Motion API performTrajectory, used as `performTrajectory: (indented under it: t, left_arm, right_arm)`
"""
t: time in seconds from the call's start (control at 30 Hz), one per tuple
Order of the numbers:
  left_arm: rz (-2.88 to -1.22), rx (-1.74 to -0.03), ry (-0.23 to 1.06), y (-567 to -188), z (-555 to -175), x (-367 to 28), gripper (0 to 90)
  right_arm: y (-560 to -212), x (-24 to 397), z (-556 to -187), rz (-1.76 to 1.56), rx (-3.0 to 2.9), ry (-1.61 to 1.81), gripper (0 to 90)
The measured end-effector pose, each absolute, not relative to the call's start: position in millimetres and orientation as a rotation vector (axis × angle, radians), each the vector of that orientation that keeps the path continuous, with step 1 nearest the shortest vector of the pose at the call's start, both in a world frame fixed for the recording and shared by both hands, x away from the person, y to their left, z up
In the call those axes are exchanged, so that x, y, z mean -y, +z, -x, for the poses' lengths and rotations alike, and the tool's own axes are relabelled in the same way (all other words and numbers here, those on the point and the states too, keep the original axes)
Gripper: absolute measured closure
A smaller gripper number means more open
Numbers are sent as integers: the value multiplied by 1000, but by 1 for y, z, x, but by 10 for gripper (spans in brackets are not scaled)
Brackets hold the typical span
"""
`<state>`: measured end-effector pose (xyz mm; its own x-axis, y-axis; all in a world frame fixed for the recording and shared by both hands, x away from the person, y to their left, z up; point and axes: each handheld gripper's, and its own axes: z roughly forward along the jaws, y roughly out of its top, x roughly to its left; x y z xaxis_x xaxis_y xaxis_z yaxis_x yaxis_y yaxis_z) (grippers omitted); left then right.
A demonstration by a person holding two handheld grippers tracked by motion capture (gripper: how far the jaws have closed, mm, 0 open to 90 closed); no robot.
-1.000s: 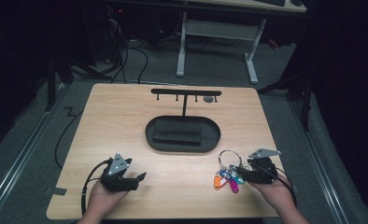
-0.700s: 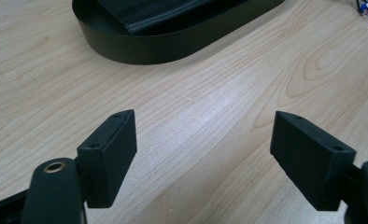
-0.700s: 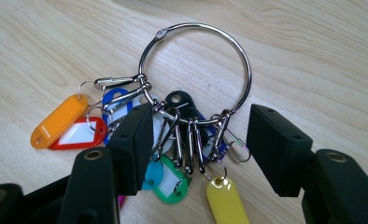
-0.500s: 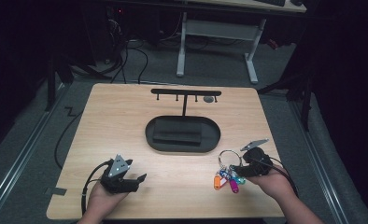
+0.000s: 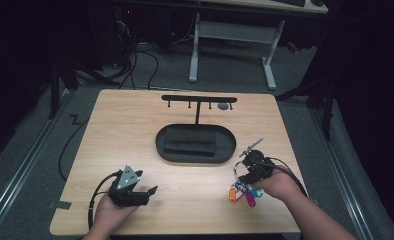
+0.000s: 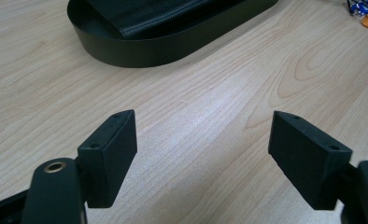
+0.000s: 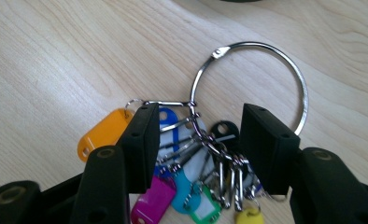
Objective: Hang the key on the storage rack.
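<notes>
High view: a wooden table [image 5: 135, 130] carries a black oval tray [image 5: 195, 143] at its middle, with a black hook rack [image 5: 199, 99] standing just behind it. Near the front right edge lies a bunch of keys [image 5: 242, 191] with coloured plastic tags, strung on a large metal ring [image 7: 252, 84].

The right gripper [image 5: 248, 170] is poised right over that bunch. In the right gripper view its jaws stand partly apart, one on each side of the cluster where the small split rings hang from the big ring; I cannot tell whether either pad is touching metal, and nothing is clamped yet. The orange tag [image 7: 103, 131] lies outside the left-hand jaw, and the big ring fans out flat on the wood beyond the jaw tips.

The left gripper [image 5: 136, 190] rests near the front left edge, well apart from the keys. In the left gripper view its jaws are spread wide over bare wood, holding nothing, with the tray ahead.

The bunch looks light but loose: the tags and small rings should swing and slide once lifted. The wire ring is thin, hard and likely slippery, and it lies flat, so pinching it cleanly may be awkward. The bunched neck of small rings between the jaws seems the thicker, surer place to grip.
</notes>
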<state>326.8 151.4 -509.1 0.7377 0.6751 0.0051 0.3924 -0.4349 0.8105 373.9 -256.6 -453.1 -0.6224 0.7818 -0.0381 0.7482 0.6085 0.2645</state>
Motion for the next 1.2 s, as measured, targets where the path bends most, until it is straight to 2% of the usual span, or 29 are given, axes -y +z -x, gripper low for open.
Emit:
performTrajectory:
  t: [0.37,0.63,0.93,1.13,1.2]
  left_arm:
    - [-2087,-788,422,-509,-327,-149,247]
    - [-2095,-777,427,-508,-326,-150,252]
    - [-2095,-765,430,-507,-324,-150,254]
    - [-2095,-754,431,-507,-324,-149,254]
    - [-2094,-757,431,-507,-323,-149,254]
  right_arm:
    - [-470,233,-400,-1313,-2757,214,576]
    - [-479,230,-415,-1408,-2756,119,685]
    - [-488,224,-420,-1403,-2765,14,723]
    - [-488,223,-421,-1433,-2780,25,860]
    - [-487,222,-418,-1374,-2784,22,865]
